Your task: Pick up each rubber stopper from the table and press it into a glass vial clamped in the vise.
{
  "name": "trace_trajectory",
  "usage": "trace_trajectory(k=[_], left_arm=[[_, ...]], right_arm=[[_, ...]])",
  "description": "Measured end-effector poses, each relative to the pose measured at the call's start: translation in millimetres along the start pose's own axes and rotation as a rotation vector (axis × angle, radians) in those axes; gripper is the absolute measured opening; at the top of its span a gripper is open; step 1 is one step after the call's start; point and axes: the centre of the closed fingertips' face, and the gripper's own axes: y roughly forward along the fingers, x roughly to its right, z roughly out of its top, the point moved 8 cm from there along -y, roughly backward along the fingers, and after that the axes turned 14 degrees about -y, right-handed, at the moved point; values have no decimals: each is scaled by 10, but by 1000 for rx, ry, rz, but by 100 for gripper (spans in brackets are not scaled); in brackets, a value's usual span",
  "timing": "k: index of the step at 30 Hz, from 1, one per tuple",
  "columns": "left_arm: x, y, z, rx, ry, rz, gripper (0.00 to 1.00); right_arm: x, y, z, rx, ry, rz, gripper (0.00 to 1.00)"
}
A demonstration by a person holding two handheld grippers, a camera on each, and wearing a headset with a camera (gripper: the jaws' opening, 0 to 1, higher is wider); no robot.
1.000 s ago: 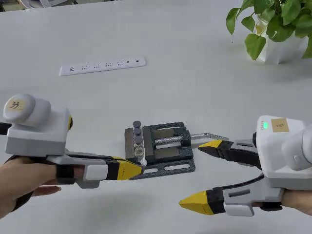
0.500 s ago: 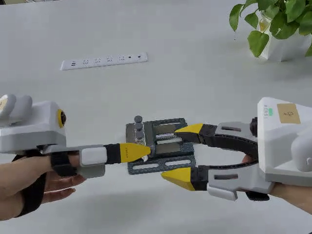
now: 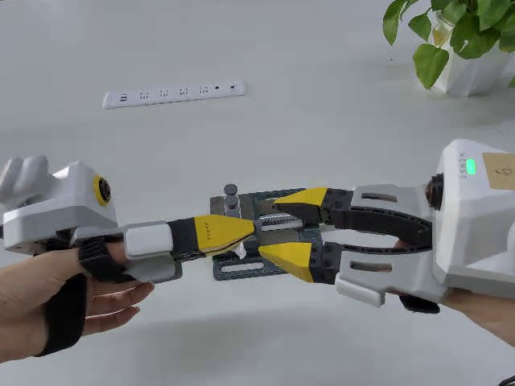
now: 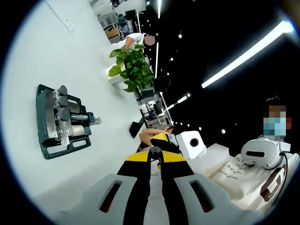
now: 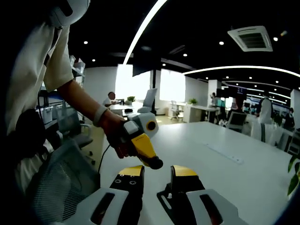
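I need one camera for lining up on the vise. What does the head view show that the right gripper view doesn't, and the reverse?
Head view adds the vise with stoppered vials. Right gripper view adds the person's torso, the office, and a dark stopper pinched by the left gripper. Both share the left gripper, the right gripper with jaws apart, the power strip, the table.

right gripper [image 3: 269,226] moved over vise [image 3: 229,267], jaws narrower

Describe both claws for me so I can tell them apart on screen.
Both: white bodies, black jaws, yellow wedge tips. Left claw has a yellow disc; black strap on that hand. Right claw has a green light.
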Motion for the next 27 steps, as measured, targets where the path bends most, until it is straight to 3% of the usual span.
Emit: trace_trajectory(k=[27], left_arm=[[30,19,-99,-28,-140,-109,4]], right_arm=[[-38,14,120,21,-53,34,8]])
